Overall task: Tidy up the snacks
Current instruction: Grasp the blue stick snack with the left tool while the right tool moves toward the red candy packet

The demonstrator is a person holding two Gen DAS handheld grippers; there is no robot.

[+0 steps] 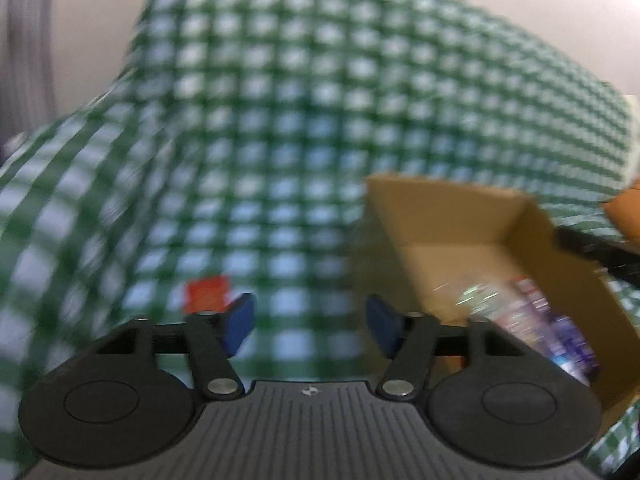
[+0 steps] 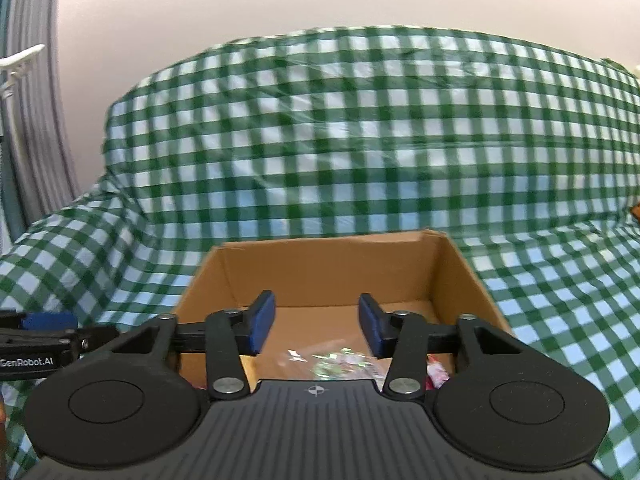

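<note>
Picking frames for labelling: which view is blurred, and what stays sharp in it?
Left wrist view: heavy motion smear across the checked cloth, cardboard box and the snack packets in it; only the left hand-held gripper stays crisp. Right wrist view: mostly sharp, slight softness, fisheye bending at the edges.

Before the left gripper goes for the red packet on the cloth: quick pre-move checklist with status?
1. Left gripper empty, jaws apart: ok.
2. Right gripper empty, jaws apart over the open brown cardboard box: ok.
3. Small red packet lying free on the green-and-white checked cloth, just left of the left gripper's fingers: ok, though blurred.
4. Snack packets already in the box: ok.
5. Left wrist view sharp enough to aim: not ok, heavy motion blur.
6. Other loose snacks on the cloth: cannot tell.
</note>
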